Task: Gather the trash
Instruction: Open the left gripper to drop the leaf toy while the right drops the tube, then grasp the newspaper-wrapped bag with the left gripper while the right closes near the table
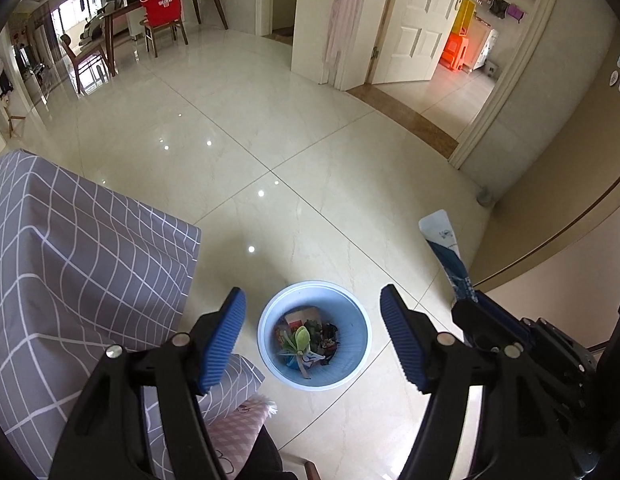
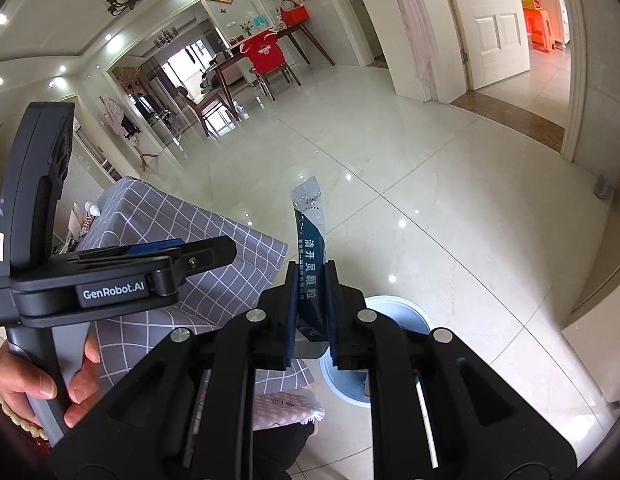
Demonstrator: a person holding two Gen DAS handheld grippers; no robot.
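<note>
Right tool (image 2: 311, 308) pinches a sachet (image 2: 310, 236) above the bin (image 1: 313, 336).

Blue-white sachet (image 2: 310, 240) stands upright above the part-filled blue bin (image 1: 313, 334)

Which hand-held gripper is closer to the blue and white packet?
Right. The right hand-held gripper is clamped on the packet, so it touches it. The left hand-held gripper hangs open over the blue bin, off to the packet's side.
</note>
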